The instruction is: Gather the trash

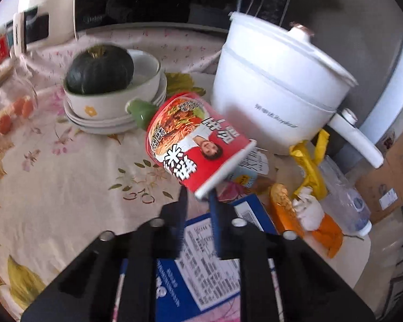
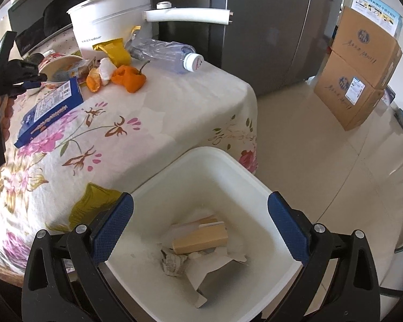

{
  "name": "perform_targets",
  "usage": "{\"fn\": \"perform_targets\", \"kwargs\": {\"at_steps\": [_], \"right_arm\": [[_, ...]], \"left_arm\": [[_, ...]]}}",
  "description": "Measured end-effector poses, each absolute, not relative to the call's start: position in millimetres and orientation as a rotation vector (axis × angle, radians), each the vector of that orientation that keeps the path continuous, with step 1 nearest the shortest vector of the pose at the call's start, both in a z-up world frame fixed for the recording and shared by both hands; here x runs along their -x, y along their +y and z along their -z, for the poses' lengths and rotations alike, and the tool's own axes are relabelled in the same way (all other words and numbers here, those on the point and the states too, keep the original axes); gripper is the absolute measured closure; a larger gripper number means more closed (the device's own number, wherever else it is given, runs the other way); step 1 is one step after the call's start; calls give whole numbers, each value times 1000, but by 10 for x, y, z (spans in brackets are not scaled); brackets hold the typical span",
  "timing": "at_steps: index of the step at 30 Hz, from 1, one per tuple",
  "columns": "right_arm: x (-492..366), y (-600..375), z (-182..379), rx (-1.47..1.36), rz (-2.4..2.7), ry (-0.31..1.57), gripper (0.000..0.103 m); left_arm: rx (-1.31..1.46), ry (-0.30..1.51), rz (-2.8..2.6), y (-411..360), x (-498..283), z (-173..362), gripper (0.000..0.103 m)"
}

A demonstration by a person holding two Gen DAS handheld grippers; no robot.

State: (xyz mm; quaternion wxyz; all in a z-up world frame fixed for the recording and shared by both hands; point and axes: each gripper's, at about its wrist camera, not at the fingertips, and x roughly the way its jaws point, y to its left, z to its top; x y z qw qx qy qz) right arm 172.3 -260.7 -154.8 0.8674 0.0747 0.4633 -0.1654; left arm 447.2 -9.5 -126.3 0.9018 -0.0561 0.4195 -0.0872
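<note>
Pinching the white rim of a red noodle cup (image 1: 196, 145), the left gripper (image 1: 197, 201) has its blue-padded jaws nearly together on that thin lip, low centre of the left view. The cup is a glossy paper cone lying tipped on its side, printed with a noodle photo and large white Chinese characters. Under the gripper lies a flat blue carton (image 1: 201, 263) with a white panel of small print, too fine to read. To the right sit a curled orange peel (image 1: 284, 209), a crumpled white tissue (image 1: 309, 209), a yellow wrapper (image 1: 313, 166) and a clear, crushed plastic bottle (image 1: 344, 201). Beyond the cup stands a smooth white electric pot (image 1: 276, 91) with a long handle and a grey brand line I cannot make out. At upper left a ribbed dark green squash (image 1: 99, 69) rests in a cream bowl with a yellow flower, on stacked plates. All stand on a floral tablecloth (image 1: 53, 174).

In the right view, the right gripper (image 2: 201, 230) holds nothing, its textured blue pads spread wide over a square white plastic bin (image 2: 228, 166) at bottom centre. Inside lie a tan cardboard piece (image 2: 201, 237) and crumpled paper (image 2: 174, 263). At upper right, two cardboard boxes (image 2: 362, 61) are stacked on the pale tiled floor, with script and a white label.
</note>
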Motion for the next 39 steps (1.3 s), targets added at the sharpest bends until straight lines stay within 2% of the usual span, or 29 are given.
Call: {"fn": "perform_targets", "kwargs": {"at_steps": [2,7,8,9,10,11,13,20,28,39], "right_arm": [[-1724,-2581,1538,-158,338,968,7],[-1708,-2534,1522,-157,333,958,7],[-1698,-2531,1520,-162,331,960,7],[-1690,-2532,1516,-169,326,960,7],[-1681,-2531,1506,-178,319,959,7],[-1671,-2533,1494,-184,312,956,7],[-1646,-2553,1469,-190,306,950,7],[-1764,-2664,1595,-305,248,1031,7],[-1927,-2632,1783,-289,280,1102,7],[-2068,-2585,1962,-264,309,1164,7]], "left_arm": [[97,825,189,-97,-4341,1158,97],[132,784,195,3,-4102,959,95],[149,788,184,50,-4090,948,80],[166,796,171,107,-4092,946,38],[175,787,154,151,-4083,943,20],[177,762,134,188,-4055,936,7],[135,728,131,209,-4066,922,7],[-155,804,260,-69,-4455,1006,7],[-439,889,407,-382,-4838,1124,7],[-526,991,442,-459,-5201,1396,7]]}}
